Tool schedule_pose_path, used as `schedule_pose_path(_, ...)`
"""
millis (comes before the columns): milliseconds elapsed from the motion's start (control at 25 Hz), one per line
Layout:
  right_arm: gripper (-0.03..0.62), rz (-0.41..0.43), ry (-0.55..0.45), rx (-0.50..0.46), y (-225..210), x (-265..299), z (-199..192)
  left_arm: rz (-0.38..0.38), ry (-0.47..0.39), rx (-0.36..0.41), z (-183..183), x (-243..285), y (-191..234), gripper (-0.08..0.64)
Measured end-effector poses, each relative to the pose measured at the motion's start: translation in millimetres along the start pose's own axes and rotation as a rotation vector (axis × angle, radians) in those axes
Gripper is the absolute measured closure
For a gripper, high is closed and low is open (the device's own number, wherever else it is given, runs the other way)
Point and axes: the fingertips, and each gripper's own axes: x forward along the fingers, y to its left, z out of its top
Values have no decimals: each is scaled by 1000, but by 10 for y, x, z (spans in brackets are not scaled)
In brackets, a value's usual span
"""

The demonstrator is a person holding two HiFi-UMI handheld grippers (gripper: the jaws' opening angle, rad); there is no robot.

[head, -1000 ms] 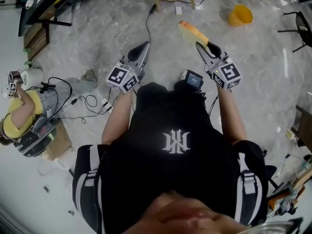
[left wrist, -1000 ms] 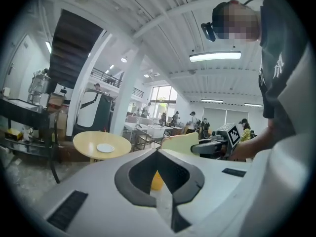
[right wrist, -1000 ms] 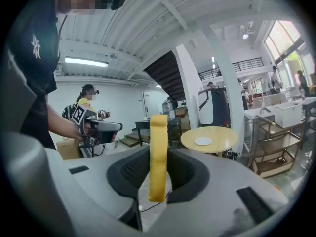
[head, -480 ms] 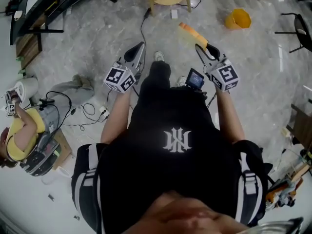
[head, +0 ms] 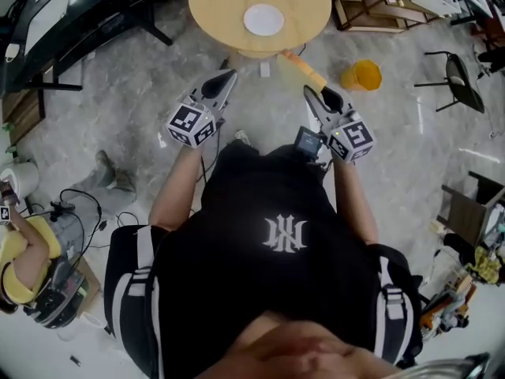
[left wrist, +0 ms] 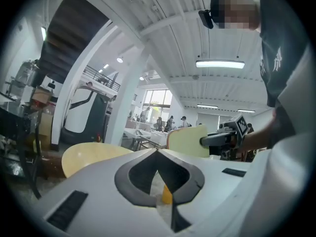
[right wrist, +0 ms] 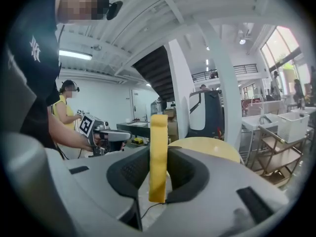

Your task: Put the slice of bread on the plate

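Observation:
A yellow slice of bread stands on edge between the jaws of my right gripper, which is shut on it; in the right gripper view the bread rises upright from the pads. A white plate lies on the round wooden table, ahead of both grippers. My left gripper is held level to the left, shut with nothing in it; its tips meet. The left gripper view shows the bread from the side, with the table's edge to its left.
A yellow bucket stands on the marble floor right of the table. Wooden frames and a black chair are at the right. Dark furniture is at the far left, and a seated person with cables is at the left edge.
The person has walked forward: the round table and the white plate have come into view at the top. Both grippers keep their pose, and the bread stays in the right one.

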Motion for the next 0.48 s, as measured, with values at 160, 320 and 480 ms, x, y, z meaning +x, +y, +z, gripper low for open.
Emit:
schedule_pose_path(160,503,-10,23,-15,-250,-2,-69,10,29,-25,-197,152,51,552)
schedule_pose_path(320,503,-30,56,43,-742,1,-284,35,78,-53,-461,402,13,552)
schedule_pose_path(480,503,-3,39,64,-1305,191,-296,107,87,-44,-432,697,119,552)
